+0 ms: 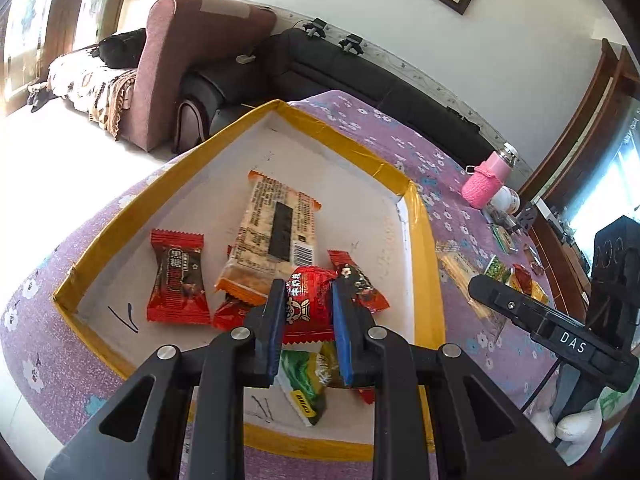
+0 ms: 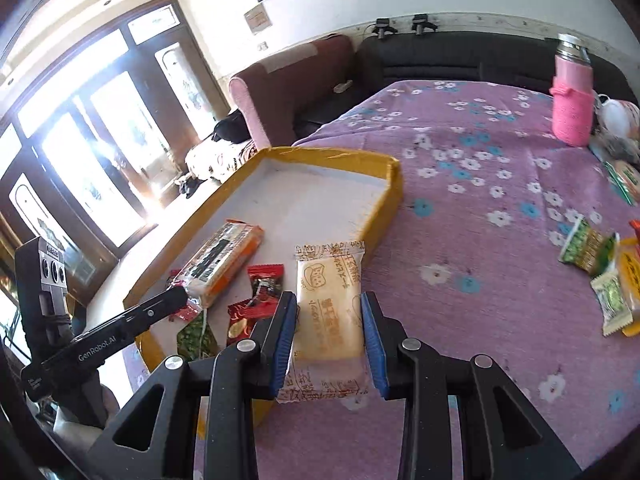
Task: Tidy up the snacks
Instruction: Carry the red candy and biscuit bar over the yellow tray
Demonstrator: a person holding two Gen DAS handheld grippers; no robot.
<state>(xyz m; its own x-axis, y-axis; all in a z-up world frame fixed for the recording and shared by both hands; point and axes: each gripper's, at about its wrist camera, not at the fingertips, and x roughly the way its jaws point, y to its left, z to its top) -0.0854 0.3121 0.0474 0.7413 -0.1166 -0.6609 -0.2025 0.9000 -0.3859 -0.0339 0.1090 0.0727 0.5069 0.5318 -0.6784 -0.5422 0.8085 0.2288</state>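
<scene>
Left gripper (image 1: 306,312) is clamped on a red candy packet (image 1: 308,304), held over the near end of the yellow-rimmed tray (image 1: 424,248). Right gripper (image 2: 329,322) is clamped on a pale cracker packet (image 2: 328,312), held over the tray's right wall above the purple floral cloth (image 2: 480,240). Tray already holds an orange-ended biscuit bar (image 1: 276,236), a dark red candy (image 1: 178,278) and a green packet (image 1: 306,384). Loose green snack packets (image 2: 588,246) lie on the cloth to the right, a pink bottle (image 2: 572,108) behind them.
</scene>
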